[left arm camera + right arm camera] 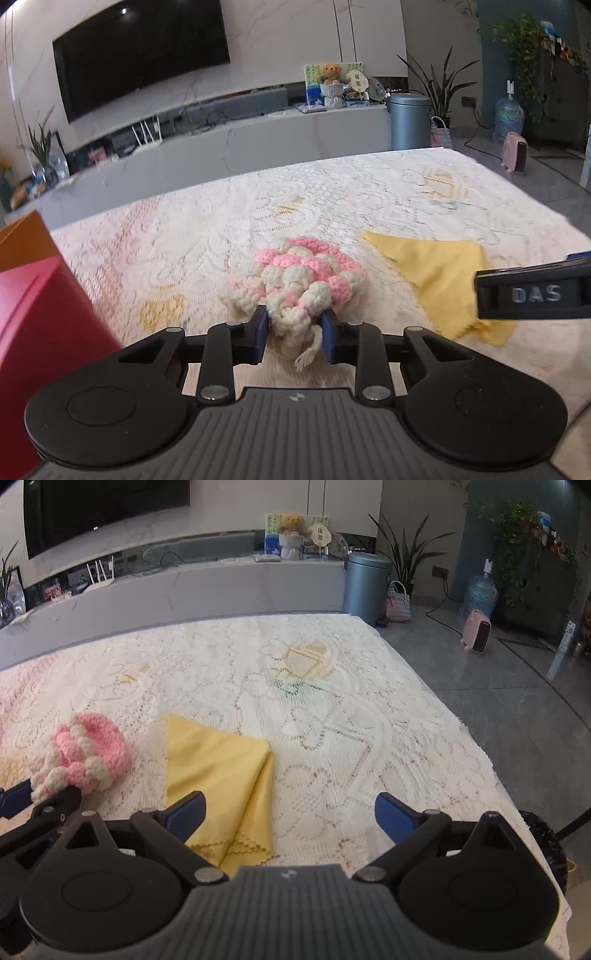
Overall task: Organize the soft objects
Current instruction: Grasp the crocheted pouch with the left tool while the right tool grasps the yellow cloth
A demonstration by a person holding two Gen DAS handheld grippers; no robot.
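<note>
While the left hand-held gripper (pixel 294 328) is clenched on the near end of a pink-and-cream crocheted piece (pixel 295 284), the right hand-held gripper (pixel 290 812) hangs released, its two blue pads spread wide apart with nothing between them. The crocheted piece rests on a white lace tablecloth (pixel 332 199) covering the desk, its chunky knotted yarn bunched into a rounded heap, with a frayed cream tail trailing back between the left gripper's blue fingertips (pixel 260 326). Just to the right of it lies a folded yellow cloth (pixel 221 764), flat on the lace, its zigzag-cut edge nearest the right gripper. The cloth's near corner sits beside and partly under the right gripper's left finger; whether they touch cannot be told. At the left edge of the left wrist view stands a red box (pixel 40 332) with an orange box (pixel 26 240) behind it, both near the crocheted piece. Beyond the desk are a wall-mounted television (pixel 140 51) and a grey-blue bin (pixel 410 120).
</note>
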